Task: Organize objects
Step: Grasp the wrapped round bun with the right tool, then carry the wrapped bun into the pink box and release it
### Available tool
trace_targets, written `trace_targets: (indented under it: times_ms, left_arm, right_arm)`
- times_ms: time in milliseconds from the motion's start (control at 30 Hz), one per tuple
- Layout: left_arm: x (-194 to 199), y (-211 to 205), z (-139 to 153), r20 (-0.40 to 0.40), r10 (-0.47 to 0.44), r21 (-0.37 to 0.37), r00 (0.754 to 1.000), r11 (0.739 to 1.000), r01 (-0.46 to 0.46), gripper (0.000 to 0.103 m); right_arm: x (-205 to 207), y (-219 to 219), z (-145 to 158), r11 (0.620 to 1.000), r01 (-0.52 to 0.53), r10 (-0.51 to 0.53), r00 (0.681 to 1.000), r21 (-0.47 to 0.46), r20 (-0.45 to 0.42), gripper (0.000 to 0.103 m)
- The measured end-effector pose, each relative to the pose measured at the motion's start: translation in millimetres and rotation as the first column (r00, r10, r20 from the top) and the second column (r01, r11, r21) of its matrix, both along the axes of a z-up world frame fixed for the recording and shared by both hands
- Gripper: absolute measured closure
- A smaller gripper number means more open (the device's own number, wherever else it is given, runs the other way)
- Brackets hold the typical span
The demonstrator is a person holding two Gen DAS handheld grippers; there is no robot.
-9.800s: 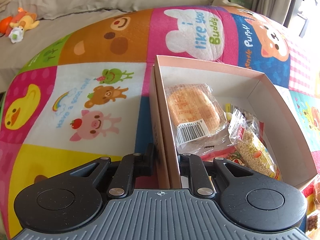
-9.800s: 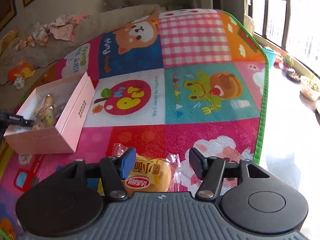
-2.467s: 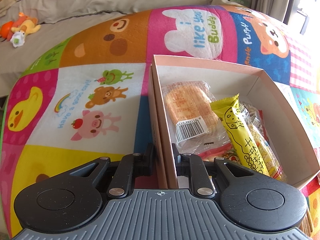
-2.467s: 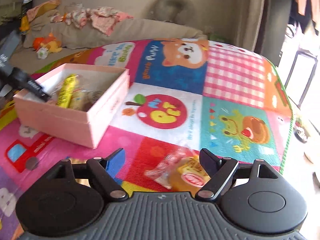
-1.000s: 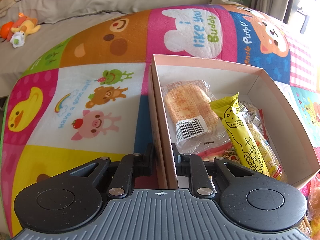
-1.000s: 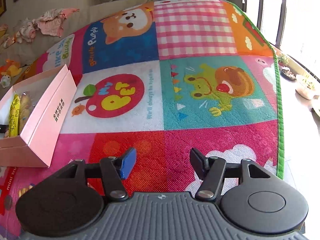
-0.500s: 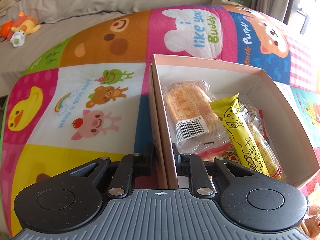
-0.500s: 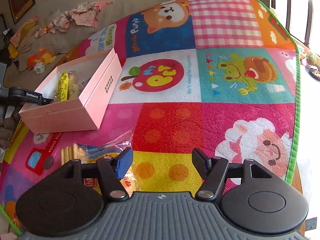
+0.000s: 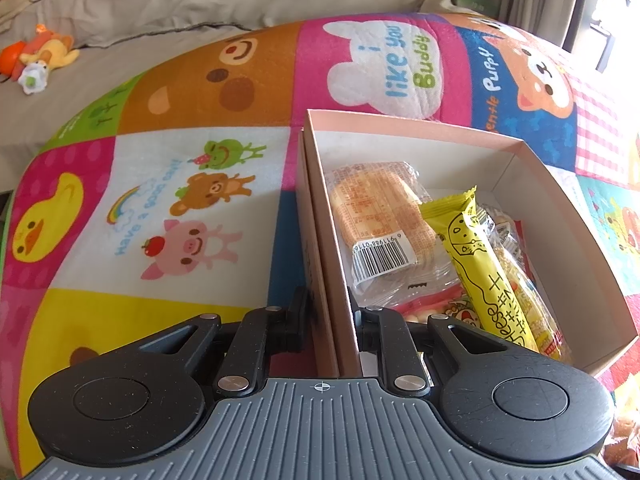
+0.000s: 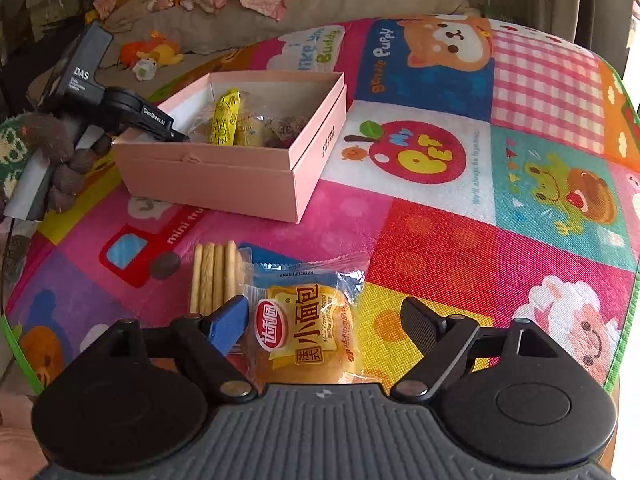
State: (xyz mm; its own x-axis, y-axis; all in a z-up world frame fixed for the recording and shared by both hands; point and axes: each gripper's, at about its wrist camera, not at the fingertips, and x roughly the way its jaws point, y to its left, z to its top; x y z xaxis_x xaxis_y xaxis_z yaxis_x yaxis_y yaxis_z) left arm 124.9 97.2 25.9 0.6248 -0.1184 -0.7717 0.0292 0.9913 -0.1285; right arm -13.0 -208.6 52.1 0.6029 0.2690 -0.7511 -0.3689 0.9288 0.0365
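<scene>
A pink open box (image 9: 332, 264) (image 10: 224, 176) stands on the colourful play mat. My left gripper (image 9: 328, 312) is shut on the box's near wall and also shows in the right wrist view (image 10: 160, 124). Inside lie a clear-wrapped biscuit pack (image 9: 380, 212), a yellow cheese snack bar (image 9: 488, 280) (image 10: 226, 116) and other wrapped snacks. My right gripper (image 10: 324, 320) is open low over the mat. A wrapped small bread (image 10: 308, 332) lies between its fingers. A pack of stick biscuits (image 10: 212, 276) lies just left of the bread.
The play mat (image 10: 440, 216) covers the surface, with a green edge at the right. A beige sofa (image 10: 320, 4) with clothes and a plush toy (image 10: 152, 54) stands behind. A gloved hand (image 10: 52, 160) holds the left gripper.
My right gripper has swung left and lowered, so the wrapped bread now lies between its open fingers. The left gripper and box have not moved.
</scene>
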Motion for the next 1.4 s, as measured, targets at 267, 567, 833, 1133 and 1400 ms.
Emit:
trace_targets:
  times_ms: [267,567,833,1133,1400]
  left_arm:
    - [-0.7,-2.4,-0.2,0.001,0.006,0.010,1.000,1.000,-0.006,0.085]
    - [-1.7,0.7,-1.3,0.013,0.007,-0.012,1.000,1.000,-0.007,0.085]
    - [-3.5,6.6,-3.1,0.023,0.005,-0.049,1.000,0.999,-0.004,0.084]
    - [-4.4,8.4,-3.6,0.027,0.004,-0.062,1.000,0.998,-0.002,0.083]
    - [-6.0,8.5,-4.3,0.038,0.000,-0.061,0.999,0.998,0.002,0.083]
  right_arm:
    - [-1.8,15.6,3.9,0.999,-0.022,0.021,0.999,-0.031,-0.045,0.050]
    - [-4.5,39.4,68.9,0.996,-0.094,0.093,0.993,0.012,0.069,0.050]
    - [65.1,72.6,104.2,0.996,-0.070,0.060,0.985,0.057,0.162,0.050]
    - [191.3,100.3,74.5,0.985,0.076,-0.084,0.996,0.158,0.043,0.043]
    - [169.5,86.0,63.2,0.989,0.070,-0.075,0.997,0.133,0.034,0.042]
